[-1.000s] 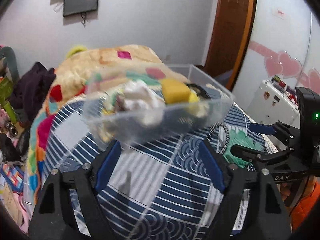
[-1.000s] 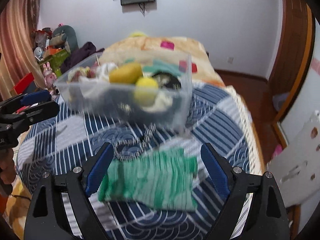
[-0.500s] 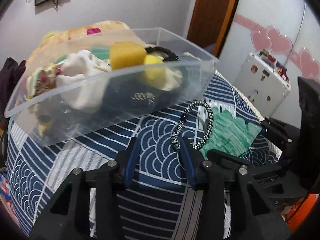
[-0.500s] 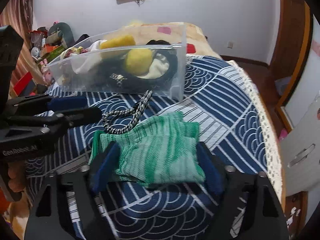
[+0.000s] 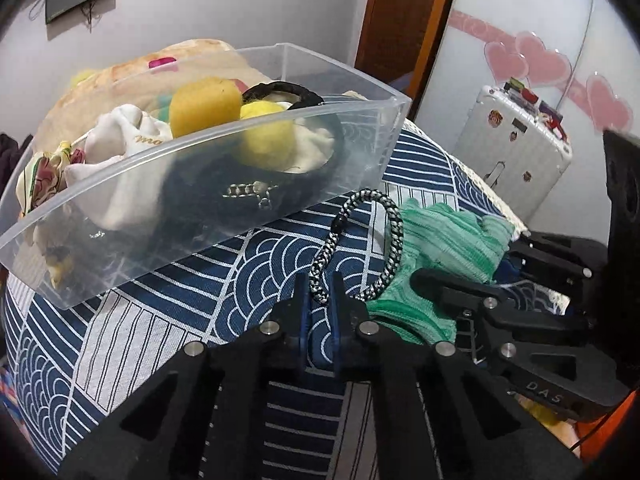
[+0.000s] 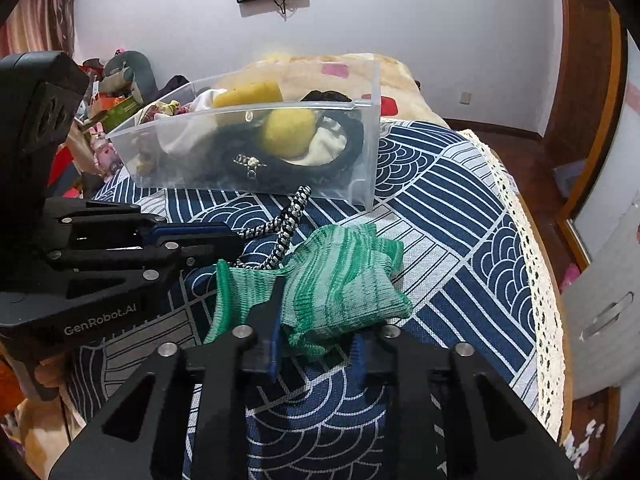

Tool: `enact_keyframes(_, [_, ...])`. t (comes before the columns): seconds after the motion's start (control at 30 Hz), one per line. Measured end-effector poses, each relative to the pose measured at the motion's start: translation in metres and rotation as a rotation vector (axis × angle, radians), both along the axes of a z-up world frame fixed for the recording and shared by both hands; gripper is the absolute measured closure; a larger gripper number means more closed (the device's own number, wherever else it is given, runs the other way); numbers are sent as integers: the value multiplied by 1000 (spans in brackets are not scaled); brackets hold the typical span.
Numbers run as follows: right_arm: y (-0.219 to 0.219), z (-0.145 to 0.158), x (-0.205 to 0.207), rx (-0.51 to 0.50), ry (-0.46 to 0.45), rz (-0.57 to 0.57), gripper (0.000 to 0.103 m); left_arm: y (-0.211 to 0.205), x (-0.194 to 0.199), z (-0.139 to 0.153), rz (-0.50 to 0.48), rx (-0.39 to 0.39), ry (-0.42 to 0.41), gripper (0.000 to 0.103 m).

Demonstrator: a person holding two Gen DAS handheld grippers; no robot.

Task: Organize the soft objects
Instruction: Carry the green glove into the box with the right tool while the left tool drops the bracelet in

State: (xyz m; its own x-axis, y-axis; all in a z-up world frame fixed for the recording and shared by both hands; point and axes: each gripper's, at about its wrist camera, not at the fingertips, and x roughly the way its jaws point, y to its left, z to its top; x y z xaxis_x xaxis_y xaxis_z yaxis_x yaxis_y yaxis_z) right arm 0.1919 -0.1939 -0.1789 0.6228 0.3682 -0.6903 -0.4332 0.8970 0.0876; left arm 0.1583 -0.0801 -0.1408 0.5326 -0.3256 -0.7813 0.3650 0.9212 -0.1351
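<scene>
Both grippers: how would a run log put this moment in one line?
left gripper: shut on braided cord | right gripper: shut on green cloth | clear bin: on bed, holds soft items

green knit cloth (image 6: 340, 280) bunched on bedspread, b/w braided cord (image 5: 384, 232) looped, prob. overlapping it

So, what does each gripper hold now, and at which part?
Left gripper pinches the braided cord loop at its near end. Right gripper grips the green cloth at its near edge.
</scene>
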Motion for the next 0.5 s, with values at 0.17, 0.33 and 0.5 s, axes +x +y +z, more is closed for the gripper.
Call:
enact_keyframes(0.17, [-8,3,-2,12,-17,-27,84,9,-5,9,29,-5,-41,103])
enact_keyframes(0.33, [-14,9,-2,35,-27,-47,84,18,-12,22,33,-22,-59,103])
enact_keyframes(0.5, [-14,14,-5,20,-59,-60,84,18,-4,22,32,-71,-13,99])
